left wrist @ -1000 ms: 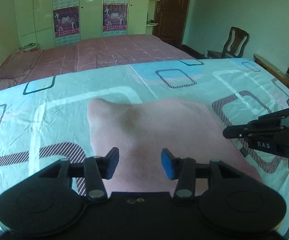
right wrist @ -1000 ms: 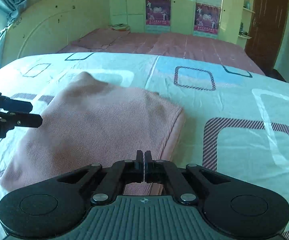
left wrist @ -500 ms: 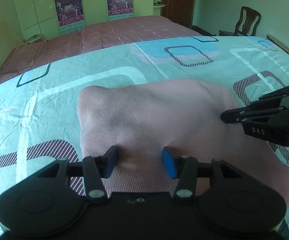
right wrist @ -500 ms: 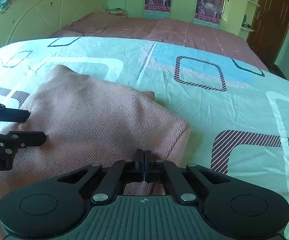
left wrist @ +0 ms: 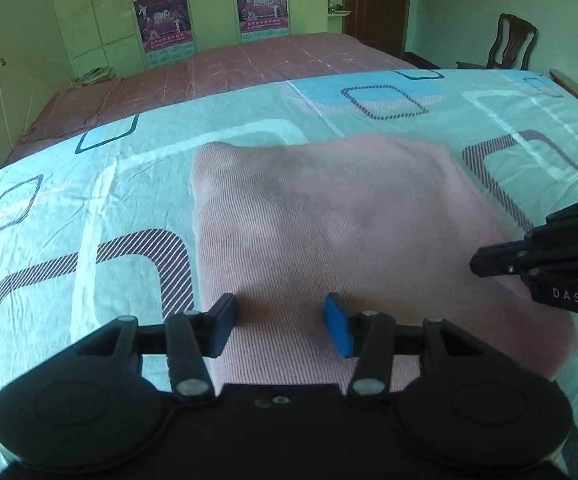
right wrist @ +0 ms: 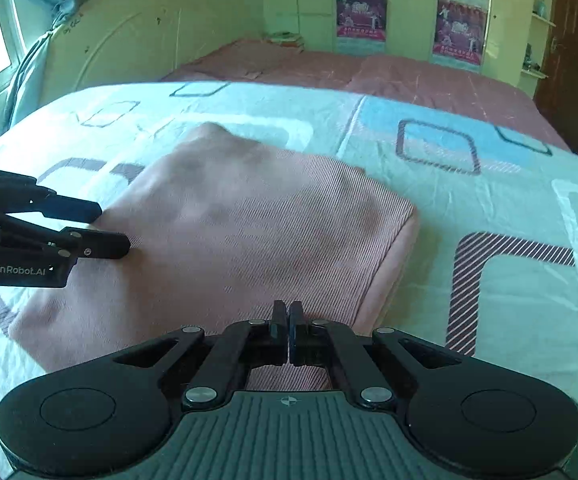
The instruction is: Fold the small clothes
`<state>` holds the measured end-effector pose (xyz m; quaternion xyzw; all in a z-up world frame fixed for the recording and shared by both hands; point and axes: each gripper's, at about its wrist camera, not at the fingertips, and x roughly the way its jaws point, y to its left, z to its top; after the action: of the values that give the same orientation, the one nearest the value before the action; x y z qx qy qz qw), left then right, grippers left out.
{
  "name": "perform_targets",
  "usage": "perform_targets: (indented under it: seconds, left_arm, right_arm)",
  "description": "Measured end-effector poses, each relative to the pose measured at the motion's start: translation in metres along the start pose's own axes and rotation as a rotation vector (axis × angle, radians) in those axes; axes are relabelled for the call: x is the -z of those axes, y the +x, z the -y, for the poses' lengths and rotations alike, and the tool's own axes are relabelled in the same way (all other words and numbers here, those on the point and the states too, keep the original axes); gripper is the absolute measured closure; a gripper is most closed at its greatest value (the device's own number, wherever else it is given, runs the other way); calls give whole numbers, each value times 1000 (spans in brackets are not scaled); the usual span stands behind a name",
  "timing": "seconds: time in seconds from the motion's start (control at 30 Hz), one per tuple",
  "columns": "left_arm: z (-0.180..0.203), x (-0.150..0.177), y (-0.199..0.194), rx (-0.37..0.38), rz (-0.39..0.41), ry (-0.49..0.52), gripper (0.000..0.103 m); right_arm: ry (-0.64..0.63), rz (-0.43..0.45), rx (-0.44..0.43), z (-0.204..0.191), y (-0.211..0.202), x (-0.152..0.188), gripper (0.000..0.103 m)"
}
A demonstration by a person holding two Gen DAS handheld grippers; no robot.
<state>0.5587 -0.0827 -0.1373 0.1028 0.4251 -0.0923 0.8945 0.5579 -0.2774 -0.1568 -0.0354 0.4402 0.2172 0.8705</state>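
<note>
Pink cloth (left wrist: 329, 220) lies flat on the bed (left wrist: 89, 208), already a folded rectangle, near-centre on the patterned sheet.

Your left hand-held gripper (left wrist: 281, 322) is released, fingers spread over the cloth's near edge, nothing between them. Your right hand-held gripper (right wrist: 289, 330) is clenched, tips together over the near right part of the cloth; it looks empty, though the contact point under the tips is hidden.

Risks as I judge them:
- Close the left on the top layer only and the fold peels open when you lift.
- Right side has no grip, so a one-sided lift drags the cloth askew.
- Soft bed: pressing down bunches the sheet into the pinch.
- Far left corner is humped and may skew the next fold.
</note>
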Motion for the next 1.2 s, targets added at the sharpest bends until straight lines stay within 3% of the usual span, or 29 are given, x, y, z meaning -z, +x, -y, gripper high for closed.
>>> perform_targets:
  seconds: [0.07,0.17,0.23,0.27,0.3,0.33,0.37,0.57,0.63,0.73,0.83,0.97,1.0,1.07,1.13,1.2]
  left_arm:
    - [8,-3,2,-45,-3,28,52]
    - [8,-10,-1,-53,-18,7,52]
    - [-2,-10,-13,-53,8,-40,36]
    - [-8,-8,-18,-66,29,-60,19]
    - [-16,-5,-22,-76,54,-84,18]
    - [-22,-3,-22,-71,53,-107,18]
    - [-31,-1,-19,-50,29,-148,18]
    - [-72,11,5,178,-42,-375,18]
    - [-78,15,14,221,-73,-411,17]
    - [-87,18,26,309,-99,-450,18]
    - [-89,17,38,359,-109,-453,17]
    - [-84,8,50,399,-101,-417,20]
    - [-81,5,52,403,-101,-397,21]
    - [-72,-1,55,389,-100,-348,22]
    - [-60,-7,54,348,-92,-271,32]
    - [-52,-13,47,324,-71,-217,52]
  right_arm:
    - [-15,9,-3,0,3,3,103]
    - [13,-6,-41,8,-2,-4,103]
    - [99,22,-102,24,-16,-2,103]
    - [153,38,-131,35,-22,1,98]
    - [196,45,-146,45,-26,5,84]
    - [242,69,-160,55,-31,9,32]
    - [275,106,-168,63,-35,14,8]
    - [462,62,-364,105,-28,24,12]
    - [534,45,-416,117,-21,28,14]
    - [640,24,-477,135,-7,35,22]
    - [710,21,-535,146,1,32,22]
    - [650,-13,-514,139,8,12,25]
    - [609,-26,-480,133,8,5,28]
    - [532,-60,-390,120,11,-9,53]
    - [481,-88,-319,107,13,-19,65]
    - [433,-105,-280,90,11,-26,83]
